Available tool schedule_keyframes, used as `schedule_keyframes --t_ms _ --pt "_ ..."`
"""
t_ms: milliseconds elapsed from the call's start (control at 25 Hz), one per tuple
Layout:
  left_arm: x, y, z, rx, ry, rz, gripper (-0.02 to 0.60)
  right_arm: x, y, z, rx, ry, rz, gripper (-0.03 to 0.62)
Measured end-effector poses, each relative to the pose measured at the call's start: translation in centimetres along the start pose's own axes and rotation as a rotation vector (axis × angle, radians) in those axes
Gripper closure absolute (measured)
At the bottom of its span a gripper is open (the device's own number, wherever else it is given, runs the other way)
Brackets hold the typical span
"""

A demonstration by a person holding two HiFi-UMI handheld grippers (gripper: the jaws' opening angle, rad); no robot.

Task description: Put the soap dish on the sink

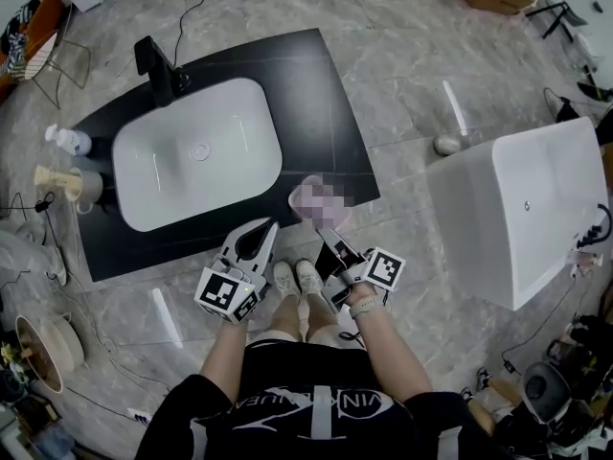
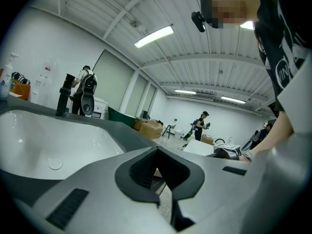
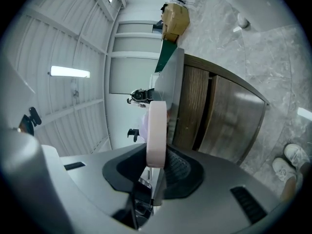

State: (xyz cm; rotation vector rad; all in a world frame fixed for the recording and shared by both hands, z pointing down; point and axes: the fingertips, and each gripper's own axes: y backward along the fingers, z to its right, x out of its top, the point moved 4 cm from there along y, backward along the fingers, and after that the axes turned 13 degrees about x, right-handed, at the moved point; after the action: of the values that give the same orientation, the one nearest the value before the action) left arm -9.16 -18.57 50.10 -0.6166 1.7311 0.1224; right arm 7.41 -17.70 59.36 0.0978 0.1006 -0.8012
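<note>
Mid-carry: soap dish [image 3: 157, 126] clamped edge-on in right gripper [image 3: 159, 161], jaws narrowly apart on it, just off near right corner of sink [image 1: 239, 113]; left gripper [image 2: 157, 167] pinched together, empty, by sink's front edge. Next, likely: level dish, lower onto sink

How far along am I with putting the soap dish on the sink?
Done: the dish is picked up, clamped edge-on in the right gripper. In hand: it is held at the near right corner of the sink's black counter, beside the white basin. The left gripper is shut and empty. Left: lower the dish onto the counter and let go.
</note>
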Motion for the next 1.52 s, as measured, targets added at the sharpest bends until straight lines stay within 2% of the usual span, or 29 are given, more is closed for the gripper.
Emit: schedule_keyframes --t_ms 280,560,760,920,1040,1160,1280,1400,1520 --pt "0.1 -0.4 0.1 -0.005 0.0 0.004 0.568 0.2 0.2 0.8 -0.106 -0.043 0.024 0.507" --pt "0.2 -0.6 0.0 0.0 0.019 -0.003 0.568 0.3 -0.3 0.7 -0.149 -0.087 0.037 0.507" --pt "0.3 -0.7 0.2 -0.009 0.03 -0.004 0.568 0.1 -0.7 -0.5 -0.225 -0.119 0.041 0.496" --pt "0.4 -0.6 0.1 -0.013 0.048 0.002 0.568 0.3 -1.3 -1.4 -0.208 -0.127 0.036 0.392" --pt "0.9 -0.6 0.1 -0.012 0.052 0.011 0.568 0.5 -1.8 -2.1 -0.208 -0.137 0.021 0.343" --pt "0.9 -0.7 0.3 -0.026 0.042 0.01 0.568 0.5 -2.8 -2.8 -0.166 -0.129 0.011 0.31" --pt "-0.6 -0.9 1.0 -0.075 0.035 -0.053 0.568 0.2 -2.4 -2.5 -0.224 -0.174 0.023 0.296" --pt "-2.9 -1.4 2.8 -0.129 0.035 -0.17 0.568 0.1 -2.2 -2.1 -0.203 -0.218 0.038 0.292" --pt "-5.0 -1.8 5.1 -0.207 0.016 -0.253 0.568 0.2 -2.1 -1.8 -0.194 -0.225 0.043 0.283"
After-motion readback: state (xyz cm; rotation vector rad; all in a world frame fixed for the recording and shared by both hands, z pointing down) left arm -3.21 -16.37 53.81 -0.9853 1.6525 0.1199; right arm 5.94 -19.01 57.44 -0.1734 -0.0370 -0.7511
